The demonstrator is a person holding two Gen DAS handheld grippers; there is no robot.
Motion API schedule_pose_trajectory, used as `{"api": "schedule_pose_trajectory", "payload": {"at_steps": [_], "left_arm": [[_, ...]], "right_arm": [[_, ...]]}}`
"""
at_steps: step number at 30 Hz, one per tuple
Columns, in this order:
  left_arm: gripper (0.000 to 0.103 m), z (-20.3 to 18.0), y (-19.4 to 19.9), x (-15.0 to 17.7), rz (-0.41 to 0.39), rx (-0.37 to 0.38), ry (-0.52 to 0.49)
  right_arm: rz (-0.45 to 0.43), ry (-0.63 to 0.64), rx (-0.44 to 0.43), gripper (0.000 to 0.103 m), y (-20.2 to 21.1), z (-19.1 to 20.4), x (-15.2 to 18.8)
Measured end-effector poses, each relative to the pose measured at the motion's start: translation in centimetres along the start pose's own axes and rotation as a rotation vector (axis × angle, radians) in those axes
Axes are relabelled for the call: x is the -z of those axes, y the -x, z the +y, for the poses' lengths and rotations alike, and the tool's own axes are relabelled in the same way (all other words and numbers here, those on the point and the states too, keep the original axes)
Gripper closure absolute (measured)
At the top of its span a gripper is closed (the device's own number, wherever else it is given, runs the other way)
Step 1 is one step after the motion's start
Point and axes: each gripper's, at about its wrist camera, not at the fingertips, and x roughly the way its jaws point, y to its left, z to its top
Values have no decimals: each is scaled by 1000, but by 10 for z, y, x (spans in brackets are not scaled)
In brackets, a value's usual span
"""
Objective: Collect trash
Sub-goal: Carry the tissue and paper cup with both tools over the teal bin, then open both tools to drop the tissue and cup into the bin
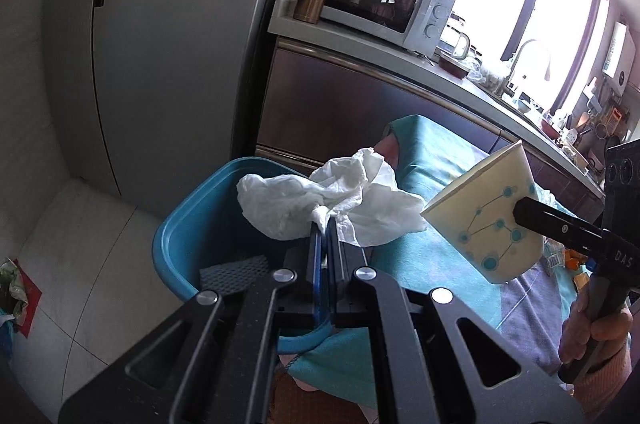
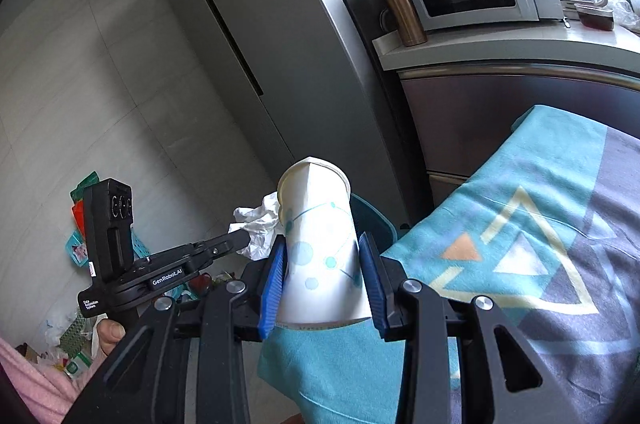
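Over the near-left corner of the cloth-covered bench [image 2: 500,191], both loads are carried toward the blue bin [image 1: 180,224].

Left hand-held gripper [image 1: 326,224]: jaws fully closed, pinching a crumpled white tissue [image 1: 320,195]. Tissue hangs just over the bin's near rim; bin mouth lies directly ahead and below. This hand looks the nearer to a drop.

Right hand-held gripper [image 2: 322,264]: jaws part-open, blue pads clamped on the sides of a creased paper cup [image 2: 320,232]. Cup's long axis points away along the fingers, rim far, base near. Cup sits right of the tissue and over the bench edge; bin lies to its left and beyond.

Hard to make out: bin floor mostly hidden behind gripper and tissue, only a scrap of mesh-like material shows. From the right wrist the bin is a sliver behind the cup. Bench's right end cut off.
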Motion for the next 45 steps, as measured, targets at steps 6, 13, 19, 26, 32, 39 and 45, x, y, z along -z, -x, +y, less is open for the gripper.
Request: {"api": "schedule_pose_trajectory", "payload": {"at_steps": [6,13,19,26,32,39,45], "left_arm": [[100,10,-11,-2,6,-29,19],[100,14,-19,-3,13,-46,30],[100,17,-24,-5,16,-52,42],[100,18,-29,-5,26,-54,48],[100,16,-36,-7,36,-58,44],[100,15,-53,-7,65,-67,41],[99,19,-71,-6,100,-78,50]], "right_arm": [[41,-7,-3,68,-34,5,-6],[58,-18,-6,68,-51,4,-12],[74,-25,0,68,-63,3,-13],[88,-30,3,68,-76,1,-15],[101,-34,5,68,-83,0,-14],[135,-48,25,68,-97,-1,-12],[169,-54,52,67,-111,-3,-14]]}}
